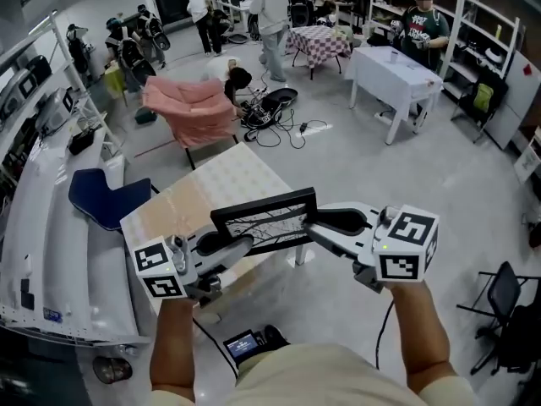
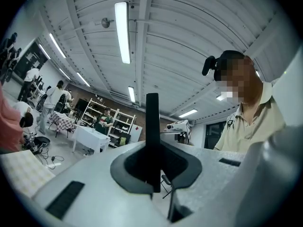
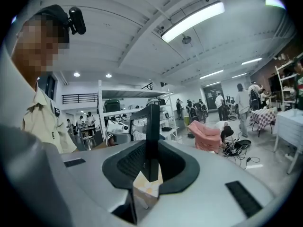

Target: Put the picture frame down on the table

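Left gripper (image 2: 154, 169): jaws clamped on the left edge of the picture frame (image 1: 264, 221); the thin black edge stands upright between the pads. Right gripper (image 3: 150, 167): same story, jaws clenched on the frame's right edge, with the frame's corner sitting in the pad notch.

In the head view the frame is held between both grippers, long side across, face tilted up toward the camera. It has a black border and a pale picture with dark branch-like lines. It sits over the near corner of the table (image 1: 221, 183), lower edge just off the top as far as I can tell; contact not confirmed.

The table has a light patterned top and white legs. Blue chair (image 1: 106, 197) just left of the table. Pink-draped chair (image 1: 190, 108) just beyond it, and a cable tangle (image 1: 272, 118) on the floor past that. Small screen device (image 1: 248, 343) on the floor on the table's near side, by the person's legs.
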Motion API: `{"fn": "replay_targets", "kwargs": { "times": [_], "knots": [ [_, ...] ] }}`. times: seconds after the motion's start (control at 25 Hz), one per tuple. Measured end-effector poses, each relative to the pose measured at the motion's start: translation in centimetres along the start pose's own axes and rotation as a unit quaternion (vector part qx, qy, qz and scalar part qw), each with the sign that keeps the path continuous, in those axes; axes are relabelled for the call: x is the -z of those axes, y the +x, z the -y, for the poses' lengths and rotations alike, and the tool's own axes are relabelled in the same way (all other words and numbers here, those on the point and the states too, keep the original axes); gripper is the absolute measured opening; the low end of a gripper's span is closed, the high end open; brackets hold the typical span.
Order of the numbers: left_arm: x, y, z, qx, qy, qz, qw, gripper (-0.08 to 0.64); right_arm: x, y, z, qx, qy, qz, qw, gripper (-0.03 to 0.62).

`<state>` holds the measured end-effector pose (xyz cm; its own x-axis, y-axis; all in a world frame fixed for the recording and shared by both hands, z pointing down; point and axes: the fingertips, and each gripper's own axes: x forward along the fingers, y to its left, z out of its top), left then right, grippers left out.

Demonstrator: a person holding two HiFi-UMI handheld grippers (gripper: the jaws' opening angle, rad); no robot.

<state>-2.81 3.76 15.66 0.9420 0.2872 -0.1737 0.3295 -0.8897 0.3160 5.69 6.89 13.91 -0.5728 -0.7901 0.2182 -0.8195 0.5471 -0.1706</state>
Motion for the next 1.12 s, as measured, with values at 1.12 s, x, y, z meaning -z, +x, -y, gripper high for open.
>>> {"fn": "replay_targets", "kwargs": {
  "times": [1.12],
  "knots": [
    [-4.4,6.3,-20.4,-0.098,-0.019,0.002,0.9950,0.041,-3.8,8.5,21.5,-0.085,0.030,-0.008,0.996,0.070]
  ]
}}
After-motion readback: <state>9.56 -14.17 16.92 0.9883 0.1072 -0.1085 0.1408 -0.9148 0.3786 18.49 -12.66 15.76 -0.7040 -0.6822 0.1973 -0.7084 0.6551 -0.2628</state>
